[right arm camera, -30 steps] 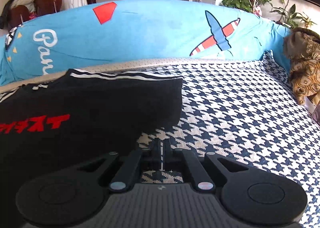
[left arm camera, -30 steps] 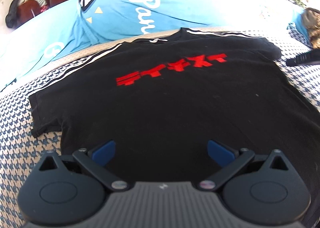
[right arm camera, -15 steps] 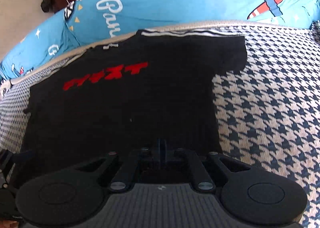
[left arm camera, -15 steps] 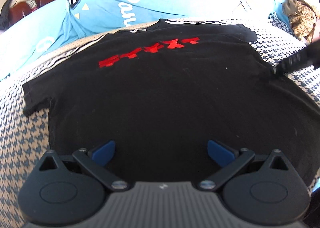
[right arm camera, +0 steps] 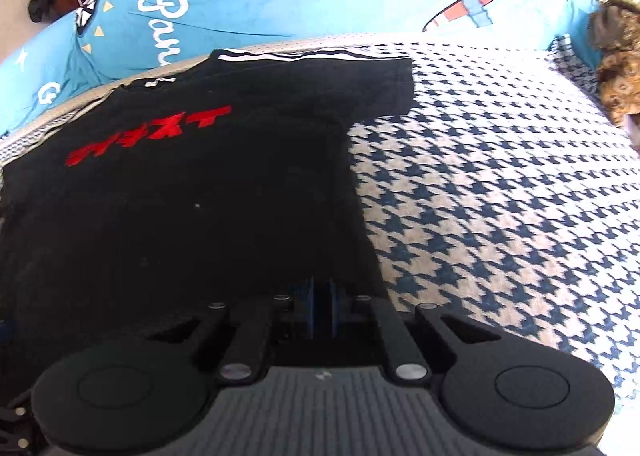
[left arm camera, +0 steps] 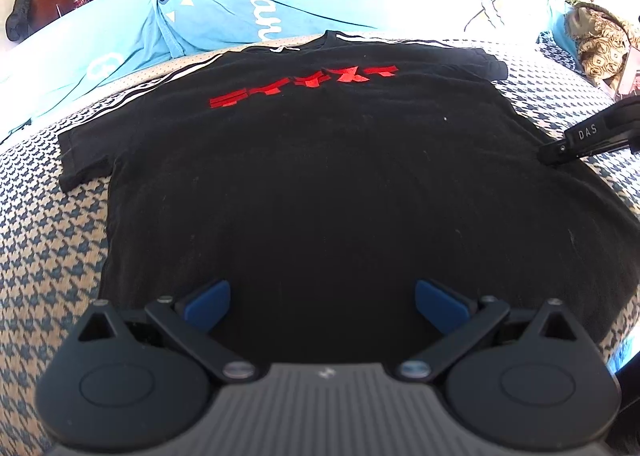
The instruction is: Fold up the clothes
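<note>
T-shirt (left arm camera: pixel 320 176): limp, light cloth, spread flat on the houndstooth sofa cover (right arm camera: pixel 500 176); pinch its hem or sleeve edges.
Left tool (left arm camera: pixel 322 298): yours gapes wide.
Right tool (right arm camera: pixel 320 308): pads pressed together; whether on cloth, unclear.

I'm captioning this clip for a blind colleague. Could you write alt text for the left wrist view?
A black T-shirt with red lettering lies spread flat on a houndstooth cover, below the open left gripper. The right gripper reaches in at the shirt's right edge; a blue printed cushion lies behind.

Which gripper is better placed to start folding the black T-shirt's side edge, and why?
Right. The right gripper, jaws together, sits at the black T-shirt's side edge; the left gripper hovers open over its middle hem.
</note>
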The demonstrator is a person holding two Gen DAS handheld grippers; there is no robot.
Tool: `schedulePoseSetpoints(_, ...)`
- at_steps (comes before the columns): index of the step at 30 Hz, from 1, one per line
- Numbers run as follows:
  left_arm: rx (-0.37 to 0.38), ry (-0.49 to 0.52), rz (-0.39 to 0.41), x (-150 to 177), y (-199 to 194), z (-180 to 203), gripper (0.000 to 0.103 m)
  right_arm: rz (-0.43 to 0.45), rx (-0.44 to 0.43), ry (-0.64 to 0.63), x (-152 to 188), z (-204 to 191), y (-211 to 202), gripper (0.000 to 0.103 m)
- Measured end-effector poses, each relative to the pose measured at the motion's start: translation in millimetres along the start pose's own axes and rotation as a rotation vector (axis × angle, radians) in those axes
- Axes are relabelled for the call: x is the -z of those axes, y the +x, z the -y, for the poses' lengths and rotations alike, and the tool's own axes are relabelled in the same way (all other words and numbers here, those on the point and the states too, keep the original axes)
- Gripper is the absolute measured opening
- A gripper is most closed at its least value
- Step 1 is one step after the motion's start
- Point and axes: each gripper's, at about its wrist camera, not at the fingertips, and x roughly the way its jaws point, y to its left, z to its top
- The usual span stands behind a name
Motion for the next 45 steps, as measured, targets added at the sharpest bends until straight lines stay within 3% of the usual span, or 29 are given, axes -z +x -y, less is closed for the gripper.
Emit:
schedulePoseSetpoints(4, -0.001, 0.001, 0.007, 7, -6, 0, 0.103, 0.06, 0.057, -0.01, 9, -8, -13, 0.014)
schedulePoseSetpoints(11, -0.022, -0.018, 0.028, 14, -14, -2, 0.103, 0.169, -0.083, -0.087, 24, -37, -33, 0.021)
schedulePoseSetpoints(15, -0.042, -0.027, 0.039, 17, -16, -6, 0.103, 0.134, -0.119, -0.134, 36, -54, -28, 0.021)
schedulePoseSetpoints(19, -0.041, -0.034, 0.037, 20, -17, -8, 0.103, 0.133, -0.099, -0.158, 50, -67, -29, 0.025)
schedulePoseSetpoints(39, -0.042, -0.042, 0.012, 29, -23, -6, 0.103, 0.135, -0.094, -0.073, 91, -74, -56, 0.047)
schedulePoseSetpoints(45, -0.059, -0.059, -0.003, 28, -26, -3, 0.103, 0.102, -0.132, -0.076, 100, -77, -65, 0.067)
